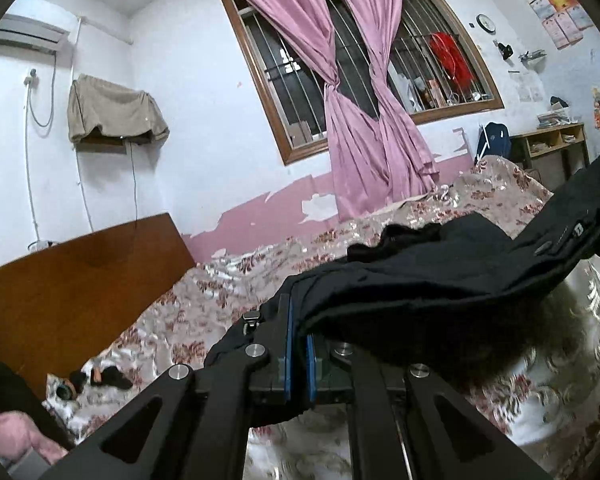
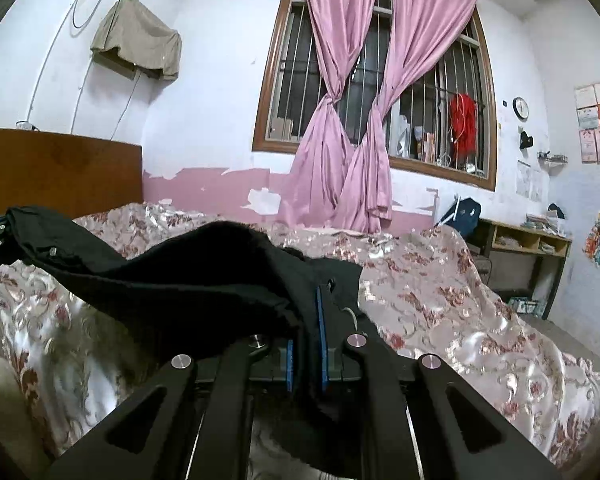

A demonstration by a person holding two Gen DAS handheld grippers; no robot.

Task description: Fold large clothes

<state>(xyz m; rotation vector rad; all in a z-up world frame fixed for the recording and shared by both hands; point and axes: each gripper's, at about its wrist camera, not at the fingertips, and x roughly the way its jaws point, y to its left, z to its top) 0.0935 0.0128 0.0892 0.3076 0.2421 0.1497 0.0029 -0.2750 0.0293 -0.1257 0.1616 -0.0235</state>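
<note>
Above the bed, a black garment hangs stretched between the two tools. On the left, the left tool is clamped on one edge of the garment, its blue pads pressed together with cloth pinched between them. On the right, the right tool is clamped in the same way on the opposite edge. Judgement: gripping two separated points holds the garment taut and clear of the floral bedspread, so that it can be spread out or laid down flat for folding.

The span sags slightly at its centre. A small snap or button shows near the right end in the left wrist view.

Not determinable: the garment type, since the lower part drops below both cameras and is cut off by the tool bodies. The area beneath the cloth is blurred. The person's hands are not visible. The small dark items near the headboard are too small to identify.
</note>
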